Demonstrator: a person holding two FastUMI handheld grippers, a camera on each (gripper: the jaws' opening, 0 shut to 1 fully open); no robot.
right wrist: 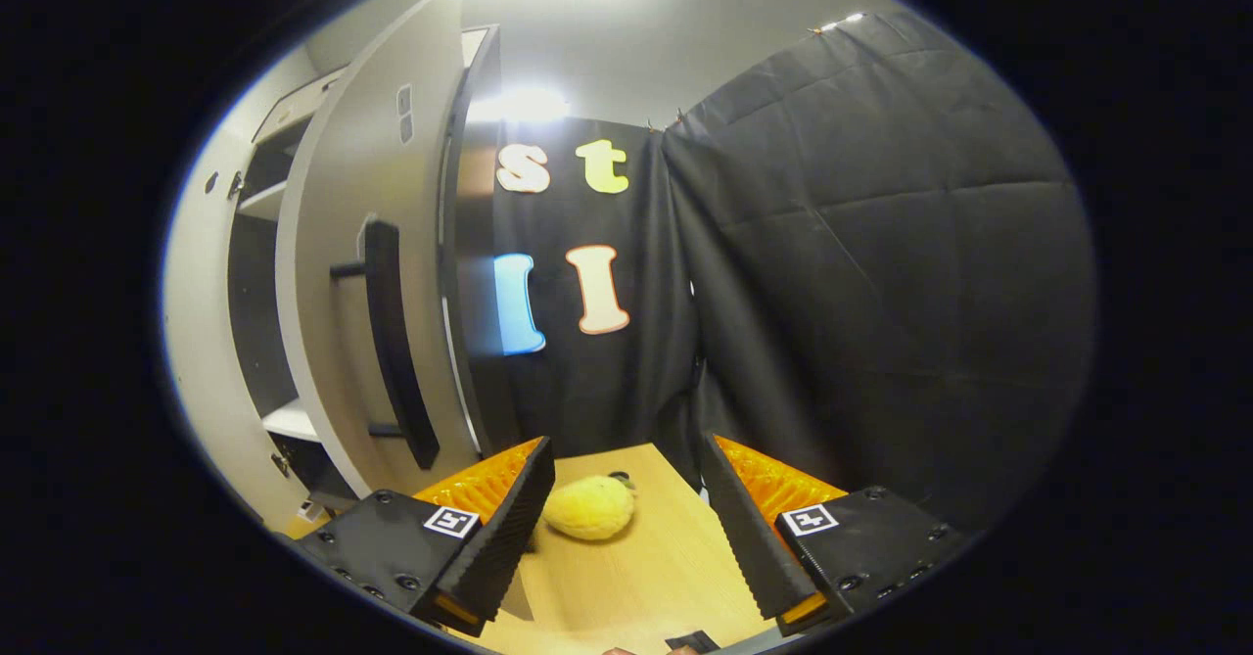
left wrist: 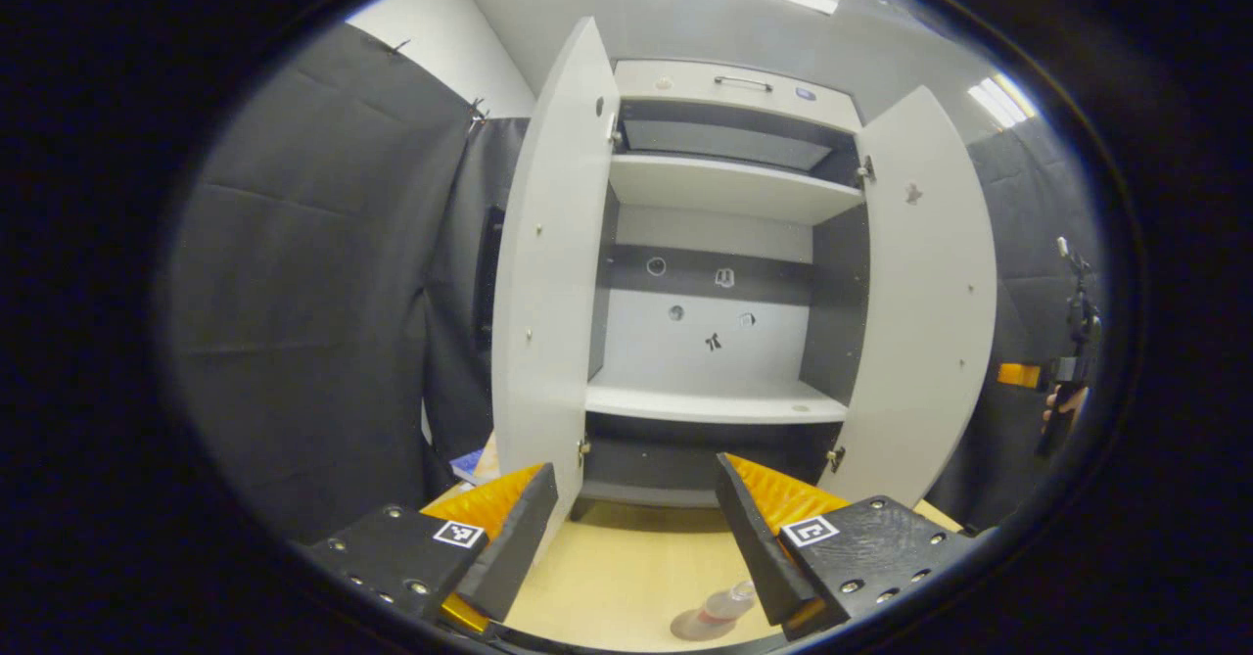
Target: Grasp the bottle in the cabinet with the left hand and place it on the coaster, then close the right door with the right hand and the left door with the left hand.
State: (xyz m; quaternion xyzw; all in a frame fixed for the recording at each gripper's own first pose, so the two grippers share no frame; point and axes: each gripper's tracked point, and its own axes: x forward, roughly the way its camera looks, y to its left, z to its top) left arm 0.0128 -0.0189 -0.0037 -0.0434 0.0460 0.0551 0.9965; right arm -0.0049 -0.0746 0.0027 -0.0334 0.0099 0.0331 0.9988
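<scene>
A clear bottle [left wrist: 726, 604] with pinkish contents stood on a round coaster [left wrist: 697, 626] on the wooden table [left wrist: 626, 567], low in the left gripper view, just beside the inner edge of one finger of the left gripper [left wrist: 636, 528]. That gripper's jaws were spread wide with nothing between them. Beyond it, the white cabinet [left wrist: 719, 234] stood with both doors swung open, the left door [left wrist: 553, 273] and the right door [left wrist: 925, 293] flanking bare shelves. In the right gripper view, the right gripper [right wrist: 626, 508] was likewise spread apart and held nothing, close to the outer face of the right door [right wrist: 343, 293] and its dark bar handle [right wrist: 396, 342]. A fuzzy yellow object [right wrist: 589, 506] lay on the table between its fingers, farther off.
</scene>
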